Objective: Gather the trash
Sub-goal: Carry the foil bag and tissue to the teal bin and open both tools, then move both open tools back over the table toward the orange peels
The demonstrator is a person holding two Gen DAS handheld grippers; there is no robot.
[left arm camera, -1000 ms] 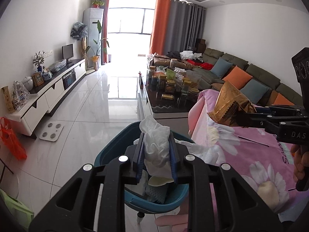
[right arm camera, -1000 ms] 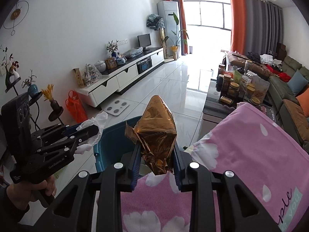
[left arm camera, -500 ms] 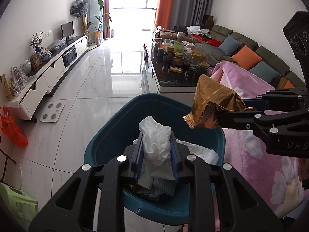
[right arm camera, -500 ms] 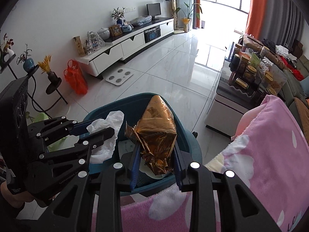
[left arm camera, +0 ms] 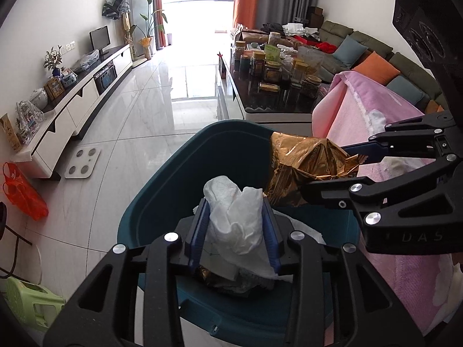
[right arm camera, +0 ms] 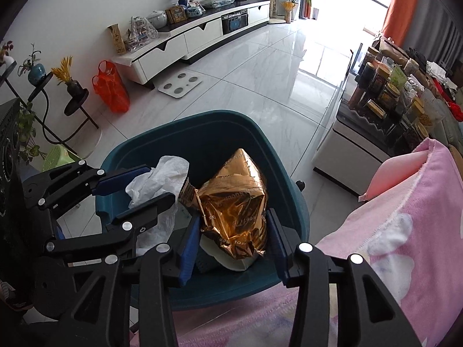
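Your left gripper (left arm camera: 235,231) points down into the teal bin (left arm camera: 185,173), and its jaws have just been opening – the white crumpled tissue (left arm camera: 235,217) sits between the blue pads (left arm camera: 199,231), still touching both of them, so it has not dropped out. Your right gripper (right arm camera: 233,240) is over the same bin, just to the right of the left one, and its jaws have just been opening too. The shiny gold wrapper (right arm camera: 234,205) is between its pads; the right pad stands a little off the wrapper, and the left pad is close to it, but you cannot tell if it still presses. Both bits of trash are over the open mouth of the bin, with more paper and a dark wrapper lying below them inside. A pink blanket with white flowers (right arm camera: 405,231) lies near you on the right, touching the bin's near edge. Far across the shiny white floor there is a long white cabinet (right arm camera: 185,37) by the wall – and a low table full of jars (left arm camera: 277,86) on the right.
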